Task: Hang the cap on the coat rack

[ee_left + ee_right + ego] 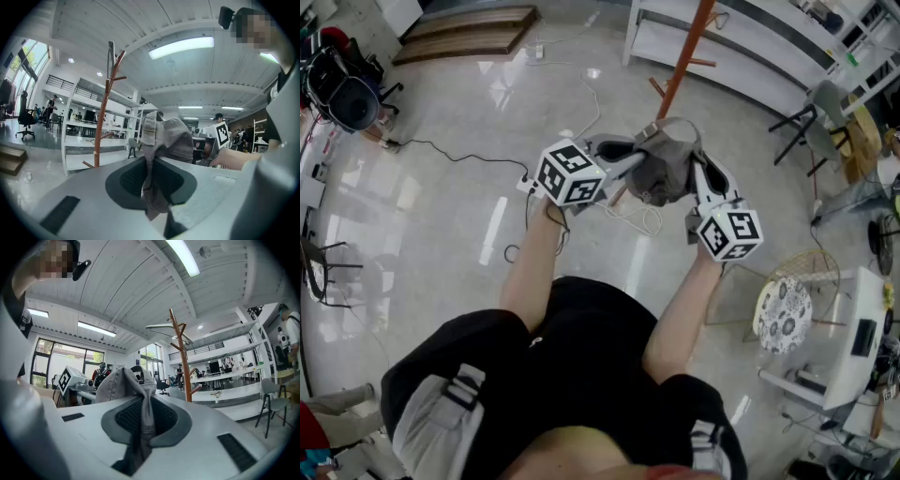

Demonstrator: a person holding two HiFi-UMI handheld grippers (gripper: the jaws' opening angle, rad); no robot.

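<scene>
A grey cap (667, 167) hangs in the air between both grippers, in front of the person. My left gripper (623, 164) is shut on one edge of the cap (164, 140), its fabric pinched between the jaws. My right gripper (698, 173) is shut on the opposite edge of the cap (123, 385). The brown wooden coat rack (686, 52) stands just beyond the cap, ahead of the person. It rises left of centre as the coat rack (104, 105) in the left gripper view and right of centre as the coat rack (182, 352) in the right gripper view.
White shelving (741, 47) runs behind the rack. A grey chair (811, 122) stands at the right, with a round patterned stool (784, 314) and white equipment (848, 352) nearer. Cables (450, 150) trail over the glossy floor at the left. Wooden steps (469, 33) lie at the far left.
</scene>
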